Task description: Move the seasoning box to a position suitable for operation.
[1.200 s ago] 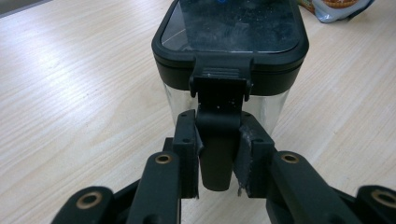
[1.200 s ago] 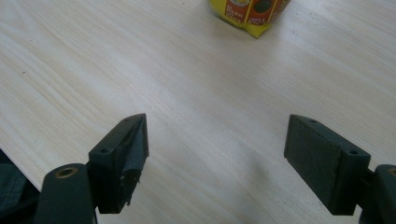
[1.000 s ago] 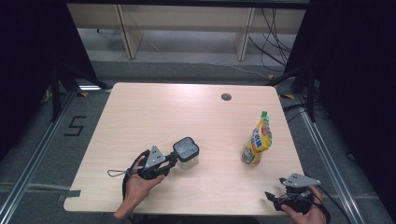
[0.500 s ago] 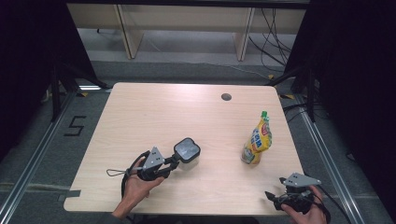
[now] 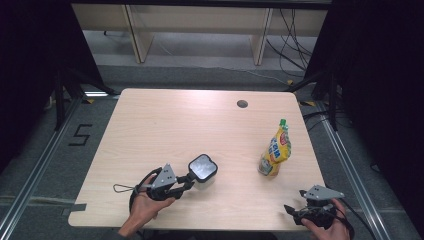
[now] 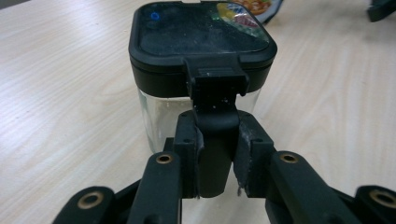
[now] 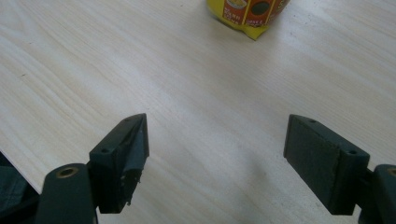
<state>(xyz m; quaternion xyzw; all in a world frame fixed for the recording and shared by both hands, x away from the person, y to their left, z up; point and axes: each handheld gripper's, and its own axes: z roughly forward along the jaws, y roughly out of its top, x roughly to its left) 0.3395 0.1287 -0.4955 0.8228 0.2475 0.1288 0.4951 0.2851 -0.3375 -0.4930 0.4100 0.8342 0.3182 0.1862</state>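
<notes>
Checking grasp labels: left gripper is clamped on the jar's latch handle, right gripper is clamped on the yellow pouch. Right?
Half right. The right gripper is open over bare table, the yellow pouch well ahead of it, per the right gripper view. The left gripper does clamp the jar latch.

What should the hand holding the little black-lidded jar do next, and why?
Probably pull gently up on the latch. The left gripper has its jaws closed on the black clasp at the front of the clear jar, whose lid is still down. The right gripper waits open by the table's edge, short of the yellow pouch.
</notes>
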